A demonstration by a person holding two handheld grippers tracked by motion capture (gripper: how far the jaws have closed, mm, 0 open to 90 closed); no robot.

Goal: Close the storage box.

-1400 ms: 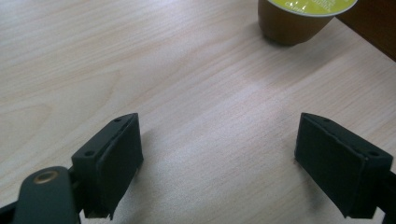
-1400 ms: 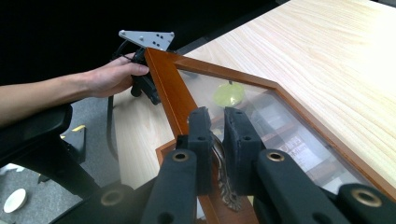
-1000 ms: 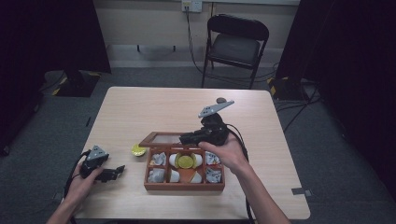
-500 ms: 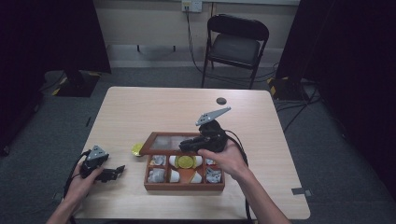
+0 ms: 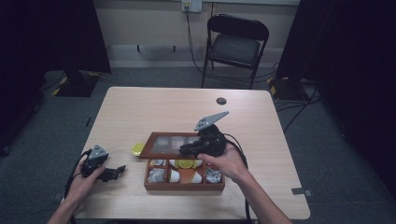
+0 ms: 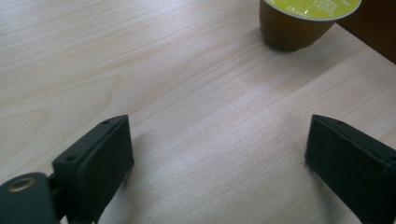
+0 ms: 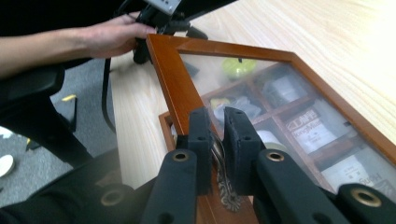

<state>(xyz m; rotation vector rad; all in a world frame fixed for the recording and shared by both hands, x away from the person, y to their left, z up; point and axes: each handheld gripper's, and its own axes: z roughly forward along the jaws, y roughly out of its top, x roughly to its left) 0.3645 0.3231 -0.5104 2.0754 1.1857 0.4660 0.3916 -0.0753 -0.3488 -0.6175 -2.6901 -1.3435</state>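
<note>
A: In the high view, which step is in hand?

B: I judge it is the moving of the lid. The right gripper holds the front edge of the glass-paned wooden lid of the reddish wooden box with compartments, which stands at the near middle of the pale wooden table. The lid is half raised. Whether it goes up or down, I cannot tell from here.

A: And the left side?

B: The left gripper rests low on the table, well apart from the box, and the hand is closed around its body. A yellow-topped capsule stands just beside the box's left corner.

A: What does the left gripper view add?

B: Its two black jaws stand wide apart over bare wood, grasping nothing. The brown capsule with the yellow foil top is ahead of them.

A: And the right gripper view?

B: The jaws are clenched on a small metal latch at the lid frame. Through the glass, packets are seen, a little blurred. The next move calls for a steady arc around the hinge, without losing the latch.
</note>
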